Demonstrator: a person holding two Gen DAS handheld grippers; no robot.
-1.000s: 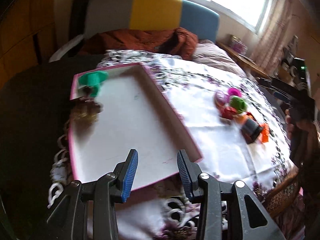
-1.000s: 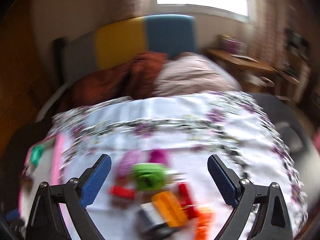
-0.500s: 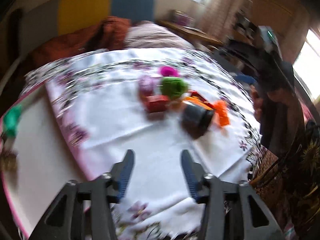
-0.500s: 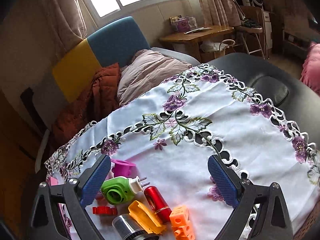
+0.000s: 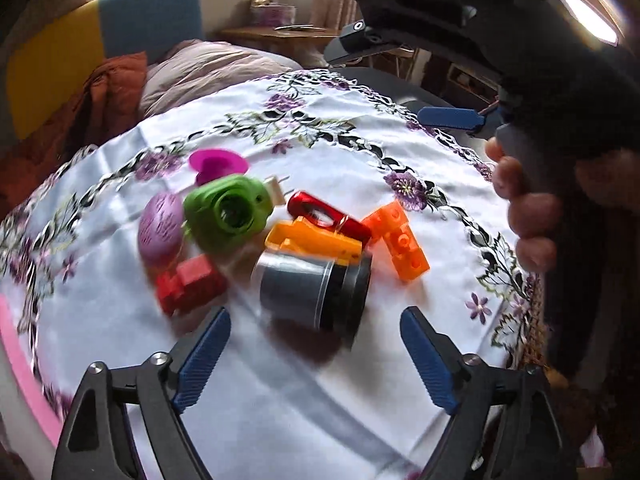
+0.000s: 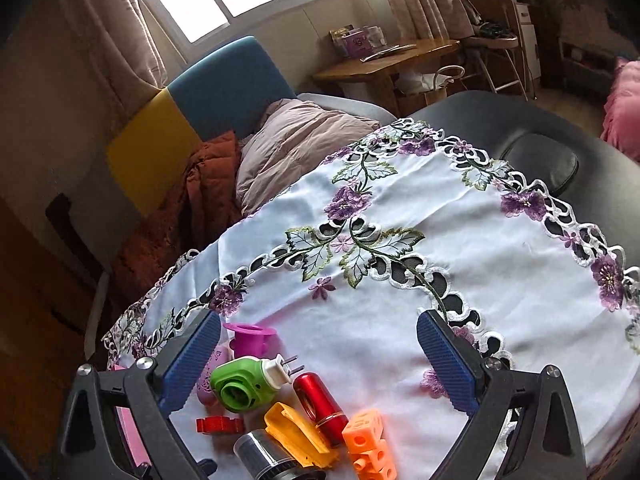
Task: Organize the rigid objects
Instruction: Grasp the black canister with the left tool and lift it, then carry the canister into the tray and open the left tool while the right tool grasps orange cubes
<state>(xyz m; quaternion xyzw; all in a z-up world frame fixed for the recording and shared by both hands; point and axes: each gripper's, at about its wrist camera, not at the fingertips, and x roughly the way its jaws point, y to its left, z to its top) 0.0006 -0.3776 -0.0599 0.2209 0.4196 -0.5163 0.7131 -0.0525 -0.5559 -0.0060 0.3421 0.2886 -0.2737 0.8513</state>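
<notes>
A cluster of small objects lies on the embroidered white tablecloth (image 5: 304, 392): a grey-and-black cylinder (image 5: 312, 292), a green plug-in device (image 5: 228, 212), a red cylinder (image 5: 328, 216), a yellow clip (image 5: 312, 240), an orange block (image 5: 400, 240), a red piece (image 5: 188, 284), a purple oval (image 5: 160, 228) and a magenta cup (image 5: 218, 164). My left gripper (image 5: 316, 352) is open and empty, just in front of the grey cylinder. My right gripper (image 6: 318, 360) is open and empty, above the same cluster (image 6: 280, 408); it also shows at the upper right of the left wrist view (image 5: 452, 116).
The pink rim of a tray (image 5: 20, 368) shows at the left edge. A sofa with a yellow and blue back (image 6: 200, 112) and cushions (image 6: 296, 140) stands behind the table. A wooden desk (image 6: 388, 60) is further back. The dark table edge (image 6: 520, 132) shows past the cloth.
My left gripper has swung right from the tray toward the object cluster, come close to the grey cylinder, and opened wider. My right gripper has stayed open above the cluster.
</notes>
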